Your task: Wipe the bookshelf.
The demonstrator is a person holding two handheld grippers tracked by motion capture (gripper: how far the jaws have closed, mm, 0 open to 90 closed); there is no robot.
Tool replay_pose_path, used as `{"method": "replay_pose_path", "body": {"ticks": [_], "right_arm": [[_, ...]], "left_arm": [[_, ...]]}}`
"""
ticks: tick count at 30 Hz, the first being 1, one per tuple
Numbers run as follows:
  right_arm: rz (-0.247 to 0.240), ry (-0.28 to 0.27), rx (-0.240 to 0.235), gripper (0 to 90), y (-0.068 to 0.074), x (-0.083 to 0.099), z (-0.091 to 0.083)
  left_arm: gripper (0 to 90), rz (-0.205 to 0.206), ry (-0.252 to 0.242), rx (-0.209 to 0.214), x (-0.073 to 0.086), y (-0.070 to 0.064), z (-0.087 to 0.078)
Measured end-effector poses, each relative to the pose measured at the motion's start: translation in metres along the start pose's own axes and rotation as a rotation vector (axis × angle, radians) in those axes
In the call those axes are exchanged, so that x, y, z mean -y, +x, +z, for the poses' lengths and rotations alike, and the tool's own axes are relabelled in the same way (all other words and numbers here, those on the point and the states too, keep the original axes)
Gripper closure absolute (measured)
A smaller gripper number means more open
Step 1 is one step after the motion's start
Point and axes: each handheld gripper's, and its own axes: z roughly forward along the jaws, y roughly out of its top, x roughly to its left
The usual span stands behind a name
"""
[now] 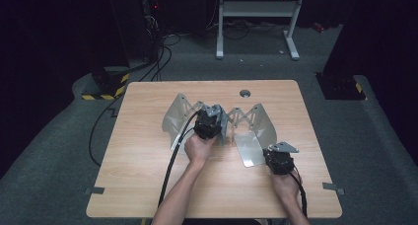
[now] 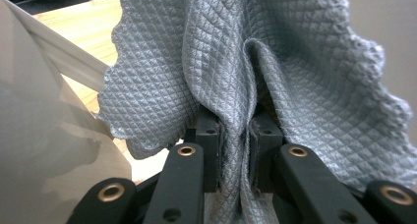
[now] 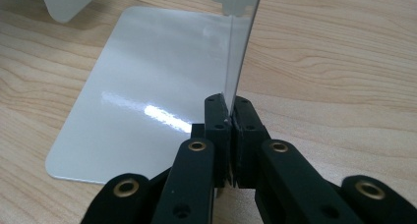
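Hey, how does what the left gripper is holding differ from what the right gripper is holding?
The left gripper pinches a grey cloth: soft, quilted in a diamond pattern, bunched into folds, with scalloped edges. The right gripper pinches a thin panel: stiff, smooth and glossy, standing on edge. The cloth sags and drapes; the panel keeps a straight line. Both are greyish, and each is clamped between shut jaws above the wooden table.

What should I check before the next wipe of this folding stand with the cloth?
1. Left gripper shut on the grey cloth: ok.
2. Right gripper shut on the upright panel edge: ok.
3. Cloth touching the folding stand: cannot tell.
4. Flat panel lying on the table: ok.
5. Cables trailing off the stand: ok for both.
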Motion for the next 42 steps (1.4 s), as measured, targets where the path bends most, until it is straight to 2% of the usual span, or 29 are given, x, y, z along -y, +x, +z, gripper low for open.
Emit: {"method": "replay_pose_path", "body": {"ticks": [10,16,19,28,31,32,36,42], "right_arm": [[0.002,-0.001,-0.001,87.9,0.000,0.000,0.000],[0.002,0.000,-0.001,87.9,0.000,0.000,0.000],[0.003,0.000,0.000,87.9,0.001,0.000,0.000],[0.002,0.000,-0.001,88.0,0.000,0.000,0.000],[0.002,0.000,-0.002,88.0,0.000,0.000,0.000],[0.004,0.001,-0.002,88.0,0.001,0.000,0.000],[0.000,0.001,-0.002,88.0,0.000,0.000,0.000],[0.003,0.000,-0.002,88.0,0.001,0.000,0.000]], "left_arm": [[78.6,-0.003,-0.007,0.002,0.006,0.000,0.004],[78.7,0.017,-0.027,-0.013,0.003,0.000,-0.007],[78.7,0.015,-0.012,-0.013,0.004,0.002,-0.006],[78.8,0.024,-0.002,-0.006,0.010,-0.003,0.002],[79.1,0.035,0.046,-0.021,0.016,-0.001,0.007],[79.2,0.026,0.055,-0.020,0.019,0.001,0.009],[79.1,0.008,0.057,-0.019,0.022,0.004,0.012],[79.1,0.019,0.075,-0.027,0.022,0.003,0.017]]}}
